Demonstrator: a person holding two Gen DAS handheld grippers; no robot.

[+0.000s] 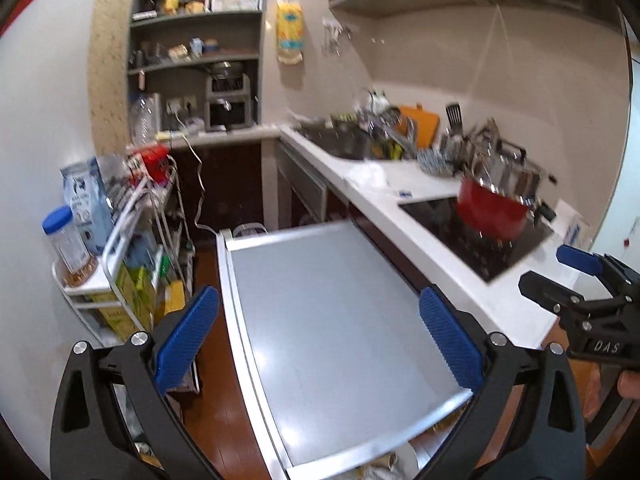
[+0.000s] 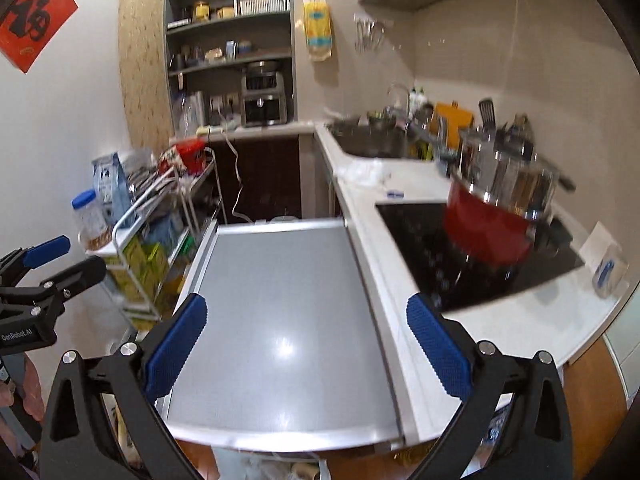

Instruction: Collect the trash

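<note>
Both grippers are held over a grey metal table [image 1: 340, 320] that stands against the white kitchen counter [image 1: 420, 240].

Left gripper [image 1: 320, 344]: jaws spread wide, nothing between the blue pads [image 1: 184, 340]. Below the gap lies only bare tabletop. In the right wrist view it shows at the left edge [image 2: 60, 258], also spread apart.

Right gripper [image 2: 306, 344]: jaws wide, nothing held. It hangs over the table's right half, its right pad [image 2: 438, 350] over the seam between table and counter. In the left wrist view it appears at the right edge [image 1: 560, 268], beside the counter's near end.

Trash: a crumpled white wad, paper or plastic (cannot tell which) [image 1: 372, 172], lies on the counter between the sink [image 1: 336, 140] and the black cooktop [image 1: 472, 232], well ahead of both grippers; same wad in the right wrist view [image 2: 366, 172]. A small blue-and-white scrap [image 2: 395, 193] lies just beside the cooktop's far corner. Crumpled pale material shows below the table's near edge [image 2: 260, 466], under the right gripper; partly hidden, identity unclear.

A red pot [image 2: 488, 228] sits on the cooktop, blurred. A wire cart [image 1: 132, 248] with boxes and a blue-lidded jar [image 1: 68, 244] stands left of the table.
</note>
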